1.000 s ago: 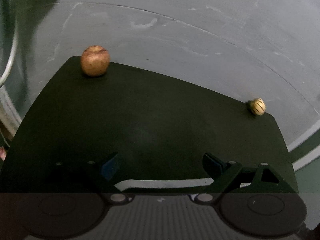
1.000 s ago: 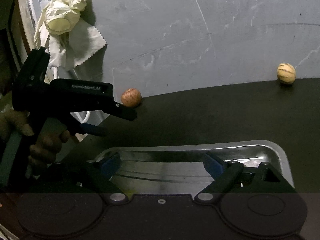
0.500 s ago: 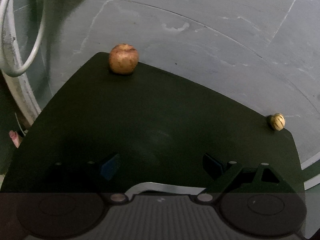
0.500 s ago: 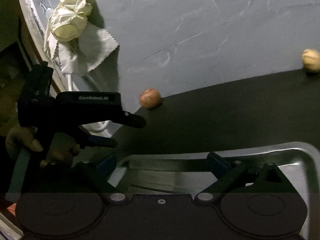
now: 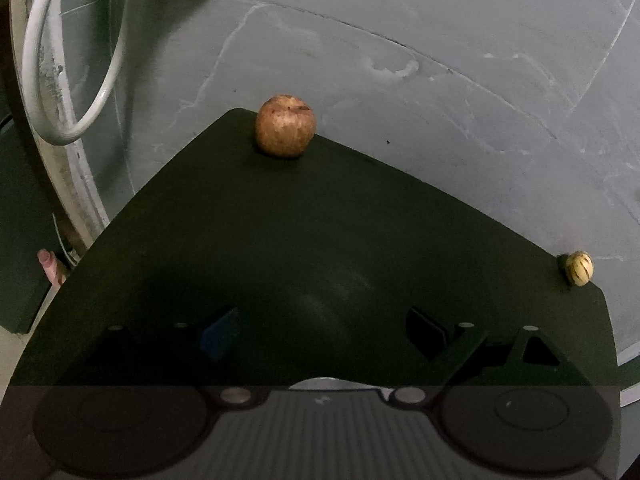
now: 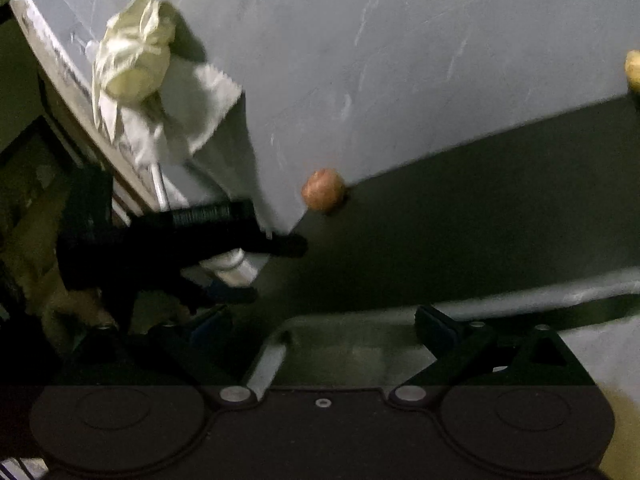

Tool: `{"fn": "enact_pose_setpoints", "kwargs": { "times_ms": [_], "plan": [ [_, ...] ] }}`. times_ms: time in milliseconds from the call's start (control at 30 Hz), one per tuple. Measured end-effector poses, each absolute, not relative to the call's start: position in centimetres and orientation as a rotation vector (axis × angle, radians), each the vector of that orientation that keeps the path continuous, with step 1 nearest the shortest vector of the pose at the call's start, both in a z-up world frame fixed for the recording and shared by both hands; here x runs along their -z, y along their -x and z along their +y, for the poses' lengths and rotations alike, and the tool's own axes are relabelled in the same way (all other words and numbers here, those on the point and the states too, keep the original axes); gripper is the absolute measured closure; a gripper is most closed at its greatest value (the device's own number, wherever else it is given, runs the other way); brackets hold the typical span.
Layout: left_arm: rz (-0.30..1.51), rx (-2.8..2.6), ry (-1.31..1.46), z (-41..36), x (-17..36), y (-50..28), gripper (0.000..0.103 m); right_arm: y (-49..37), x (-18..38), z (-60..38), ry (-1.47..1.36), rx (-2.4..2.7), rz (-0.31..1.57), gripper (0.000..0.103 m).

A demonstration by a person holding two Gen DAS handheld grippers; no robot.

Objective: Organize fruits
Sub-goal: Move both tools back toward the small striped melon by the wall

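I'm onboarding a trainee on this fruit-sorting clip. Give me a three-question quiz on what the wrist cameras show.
1. True or false: the apple sits in the metal tray.
2. Which fruit lies at the mat's far right corner? A) striped yellow fruit B) banana
3. What does the left gripper hold?

Key: 1 false, it sits on the mat's far edge; 2 A; 3 nothing, jaws open.

I see a reddish-brown, speckled apple [image 5: 285, 126] at the upper centre of my left view, on a dark green mat [image 5: 320, 240]. At the right edge sits a pale yellow fruit [image 5: 579, 268] with dark stripes. The wall [image 5: 440, 80] behind is grey with whitish streaks. In my right view, upper left, hangs a pale yellow-and-white cloth [image 6: 136, 64]; the tray [image 6: 520, 288] is silver.
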State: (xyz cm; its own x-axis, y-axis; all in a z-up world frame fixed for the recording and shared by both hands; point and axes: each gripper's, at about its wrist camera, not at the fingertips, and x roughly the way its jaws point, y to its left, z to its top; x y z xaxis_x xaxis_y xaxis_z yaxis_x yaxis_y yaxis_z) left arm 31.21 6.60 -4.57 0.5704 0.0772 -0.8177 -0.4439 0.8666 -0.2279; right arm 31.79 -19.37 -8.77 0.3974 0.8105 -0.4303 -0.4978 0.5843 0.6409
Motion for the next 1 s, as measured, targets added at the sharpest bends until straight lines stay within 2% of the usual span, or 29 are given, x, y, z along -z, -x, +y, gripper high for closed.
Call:
{"fn": "enact_pose_setpoints", "kwargs": {
  "times_ms": [233, 433, 667, 1000],
  "plan": [
    [0.915, -0.301, 0.432, 5.5, 4.9, -33.1, 0.009, -37.5, 7.7, -21.4, -0.506, -0.684, 0.732, 0.001],
    [0.925, -0.264, 0.402, 3.4, 5.5, -35.2, 0.009, -42.0, 9.5, -22.5, -0.537, -0.503, 0.721, 0.001],
    [0.943, -0.239, 0.361, 1.6, 6.0, -36.2, 0.009, -43.7, 11.4, -23.1, -0.588, -0.425, 0.748, 0.001],
    [0.965, -0.218, 0.343, 0.5, 6.2, -37.3, 0.009, -44.6, 10.4, -24.1, -0.611, -0.418, 0.679, 0.001]
  ]
}}
